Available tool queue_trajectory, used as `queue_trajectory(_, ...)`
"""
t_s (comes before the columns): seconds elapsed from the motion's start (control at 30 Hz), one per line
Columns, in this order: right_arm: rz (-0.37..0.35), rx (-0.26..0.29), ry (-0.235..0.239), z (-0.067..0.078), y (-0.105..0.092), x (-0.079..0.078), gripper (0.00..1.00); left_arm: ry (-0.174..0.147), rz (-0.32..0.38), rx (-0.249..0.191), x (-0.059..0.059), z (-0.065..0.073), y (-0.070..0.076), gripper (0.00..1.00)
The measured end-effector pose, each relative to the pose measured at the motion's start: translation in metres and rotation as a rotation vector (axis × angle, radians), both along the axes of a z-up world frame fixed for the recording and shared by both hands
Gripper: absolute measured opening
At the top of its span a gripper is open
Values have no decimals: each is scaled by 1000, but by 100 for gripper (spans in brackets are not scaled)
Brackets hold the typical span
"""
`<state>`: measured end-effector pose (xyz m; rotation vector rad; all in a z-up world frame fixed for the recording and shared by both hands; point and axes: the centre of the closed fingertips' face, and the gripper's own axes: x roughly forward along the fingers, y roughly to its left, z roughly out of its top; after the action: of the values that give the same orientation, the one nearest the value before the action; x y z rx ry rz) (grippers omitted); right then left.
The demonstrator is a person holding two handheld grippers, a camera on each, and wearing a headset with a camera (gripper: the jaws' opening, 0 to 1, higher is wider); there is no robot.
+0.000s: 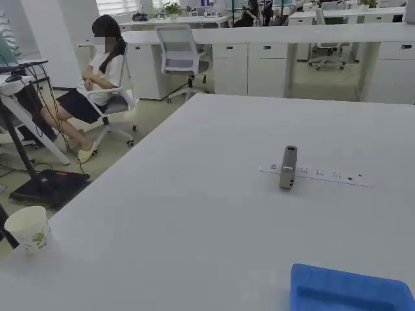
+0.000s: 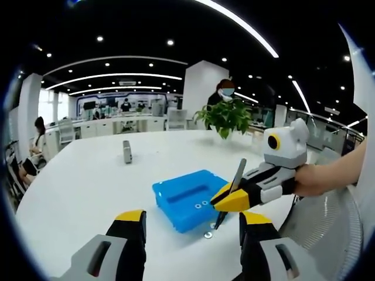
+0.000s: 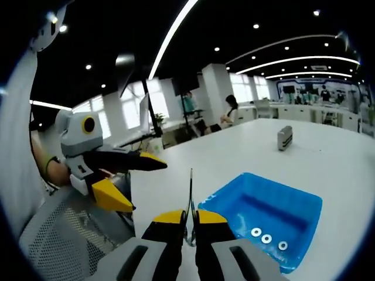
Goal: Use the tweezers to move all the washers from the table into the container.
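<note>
The right gripper is clamped on the tweezers. Their tips point down at a loose washer on the white table, just off the blue container at about its five o'clock in the left gripper view. The left gripper hangs unclenched and holds nothing. Inside the container lie three washers in a row. I judge the step in hand to be picking up that loose washer, and it wants care. Bring the tips down steeply, set them across the rim or put one through the hole, and close gently (a flat ring on a slick top will likely skate off if nudged sideways). Lift just enough to clear the container's wall, then let go low over its floor so the washer doesn't bounce out. I cannot tell whether the tips touch the washer yet. The table is smooth, pale and matte, probably offering little grip. In the head view a power strip lies at three o'clock with a grey block standing on it. A paper cup sits at eight o'clock near the edge, and a seated person is at ten o'clock. The room is an open office of white desks under ceiling strip lights, with a potted plant at the container's one o'clock.
</note>
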<state>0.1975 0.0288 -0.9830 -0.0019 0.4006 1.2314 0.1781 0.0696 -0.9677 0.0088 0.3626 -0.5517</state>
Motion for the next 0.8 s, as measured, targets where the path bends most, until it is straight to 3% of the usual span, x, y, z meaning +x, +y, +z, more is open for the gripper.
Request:
queue_trajectory(0.17, -22, 37, -43, 22, -1, 13, 2, -9, -11, 0, 0, 1, -3, 65)
queue_trajectory(0.33, -40, 38, -73, 30, -1, 26, 2, -24, 1, -7, 0, 5, 0, 65)
queue_trajectory(0.5, -60, 32, -87, 28, -1, 39, 2, -56, 8, -20, 1, 11, 1, 66)
queue_trajectory(0.63, -69, 34, -87, 29, 3, 47, 2, -53, -1, -23, 1, 10, -1, 67)
queue_trajectory(0.8, -86, -1, -72, 17, 6, 59, 3, -53, 17, -25, 2, 10, 3, 66)
